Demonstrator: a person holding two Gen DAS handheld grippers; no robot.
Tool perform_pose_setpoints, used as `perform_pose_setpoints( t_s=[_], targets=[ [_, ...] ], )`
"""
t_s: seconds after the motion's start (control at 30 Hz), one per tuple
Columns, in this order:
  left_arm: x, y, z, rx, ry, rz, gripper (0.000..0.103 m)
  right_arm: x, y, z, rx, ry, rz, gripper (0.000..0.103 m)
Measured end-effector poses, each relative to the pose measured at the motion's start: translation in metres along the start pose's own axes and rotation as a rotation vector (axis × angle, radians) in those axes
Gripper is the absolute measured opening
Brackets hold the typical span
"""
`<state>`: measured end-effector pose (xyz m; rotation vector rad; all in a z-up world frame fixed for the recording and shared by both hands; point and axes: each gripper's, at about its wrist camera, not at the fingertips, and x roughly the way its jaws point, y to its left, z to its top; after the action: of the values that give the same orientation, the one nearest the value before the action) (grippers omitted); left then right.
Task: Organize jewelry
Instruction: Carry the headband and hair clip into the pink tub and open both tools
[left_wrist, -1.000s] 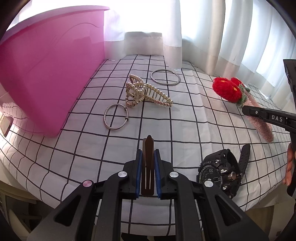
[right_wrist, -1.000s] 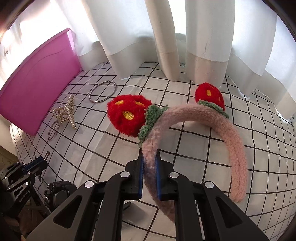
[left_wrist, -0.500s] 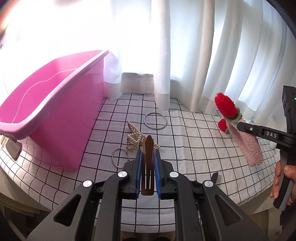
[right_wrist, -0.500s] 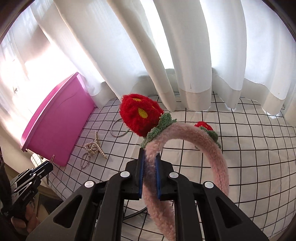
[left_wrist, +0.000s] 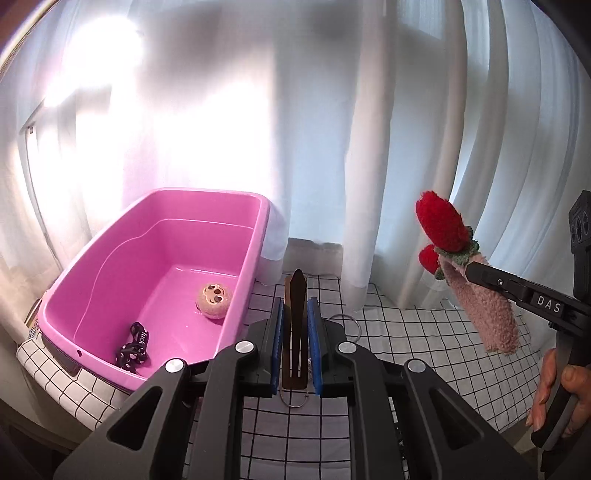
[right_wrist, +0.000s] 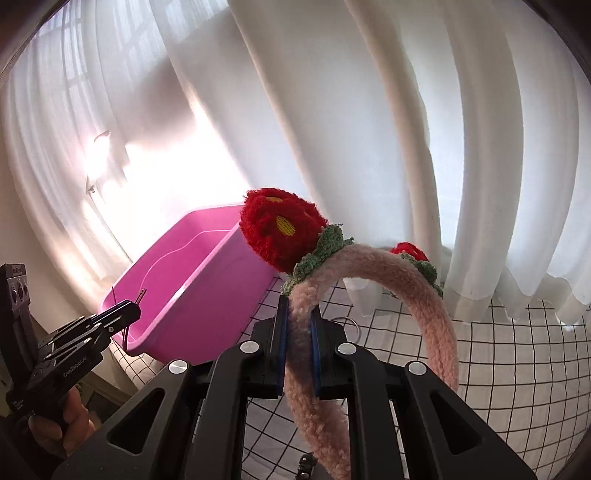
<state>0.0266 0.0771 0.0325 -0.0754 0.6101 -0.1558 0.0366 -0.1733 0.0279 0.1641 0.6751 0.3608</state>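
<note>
My left gripper (left_wrist: 296, 314) is shut on a brown hair clip (left_wrist: 296, 295) and holds it high above the table, just right of the pink tub (left_wrist: 255, 254). The tub holds a round tan plush face (left_wrist: 214, 300) and a black strap (left_wrist: 133, 349). My right gripper (right_wrist: 296, 325) is shut on a pink fuzzy headband (right_wrist: 424, 306) with red strawberry puffs (right_wrist: 280, 232), lifted off the table. The headband also shows in the left wrist view (left_wrist: 484, 310), right of the clip. The tub shows in the right wrist view (right_wrist: 192, 288), to the left.
A table with a white black-grid cloth (left_wrist: 406, 339) lies below. A silver bangle (left_wrist: 347, 325) lies on it behind my left gripper. White curtains (right_wrist: 369, 110) hang close behind. The left gripper shows at the left in the right wrist view (right_wrist: 125, 314).
Both grippers have risen high above the table with their loads. The left view now looks down into the tub. The pearl claw clip and watch have dropped out of view.
</note>
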Motion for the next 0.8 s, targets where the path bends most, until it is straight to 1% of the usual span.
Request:
perform_pose_setpoints(
  t_s=[0.27, 0.4, 0.63, 0.8],
  targets=[
    [-0.009, 0.075, 0.028, -0.037, -0.052, 0.143, 0.013, 0.037, 0.088, 0.051, -0.138, -0.057, 0.117, 0.011],
    [-0.006, 0.114, 0.038, -0.081, -0.044, 0.216, 0.013, 0.063, 0.132, 0.071, -0.2, -0.058, 0.167, 0.011],
    [0.012, 0.165, 0.038, -0.148, 0.01, 0.301, 0.013, 0.126, 0.199, 0.09, -0.303, 0.016, 0.212, 0.011],
    [0.031, 0.186, 0.029, -0.172, 0.061, 0.339, 0.013, 0.175, 0.23, 0.084, -0.375, 0.114, 0.196, 0.011]
  ],
)
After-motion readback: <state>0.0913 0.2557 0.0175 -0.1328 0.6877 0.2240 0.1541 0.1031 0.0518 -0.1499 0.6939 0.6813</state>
